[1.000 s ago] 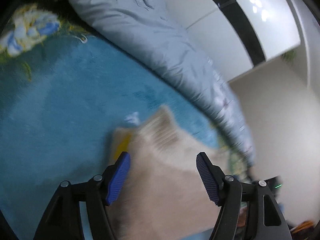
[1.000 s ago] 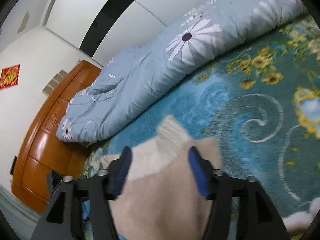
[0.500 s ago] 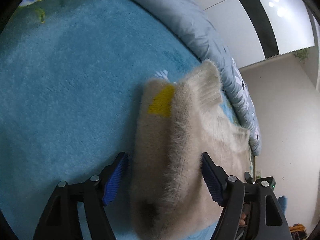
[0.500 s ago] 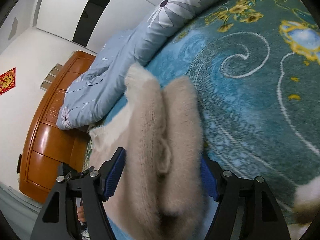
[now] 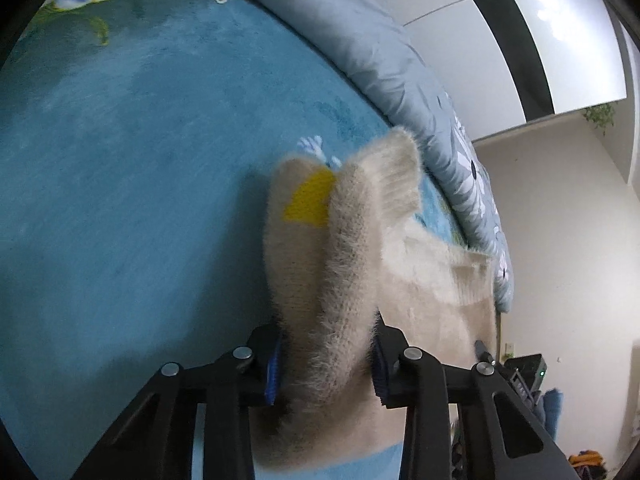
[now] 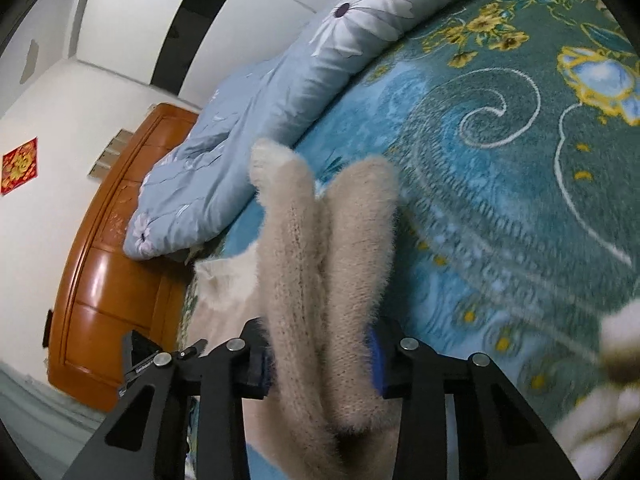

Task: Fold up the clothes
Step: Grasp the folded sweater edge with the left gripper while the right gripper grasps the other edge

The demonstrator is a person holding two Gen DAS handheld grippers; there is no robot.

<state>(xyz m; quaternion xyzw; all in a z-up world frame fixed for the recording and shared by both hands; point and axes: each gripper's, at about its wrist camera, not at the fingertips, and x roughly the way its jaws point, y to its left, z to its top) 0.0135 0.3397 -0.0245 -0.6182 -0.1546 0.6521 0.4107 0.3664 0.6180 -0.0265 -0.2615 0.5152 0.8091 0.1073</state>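
Observation:
A fuzzy beige sweater (image 5: pixel 320 272) with a yellow patch lies on the blue floral bedspread (image 5: pixel 120 200). My left gripper (image 5: pixel 324 372) is shut on a bunched fold of the sweater at one edge. In the right wrist view the same sweater (image 6: pixel 320 280) is pinched at its other edge, and my right gripper (image 6: pixel 320 364) is shut on a thick double fold of it. A ribbed cuff (image 5: pixel 396 176) sticks up past the left fold. The rest of the sweater spreads flat between the two grippers.
A rolled light-blue floral duvet (image 5: pixel 380 60) lies along the far side of the bed, seen also in the right wrist view (image 6: pixel 280 112). A wooden headboard (image 6: pixel 108 260) stands at the bed's end. White fabric (image 6: pixel 608 380) lies at the right edge.
Both grippers came down over the sweater's edges and closed from open onto bunched folds of it.

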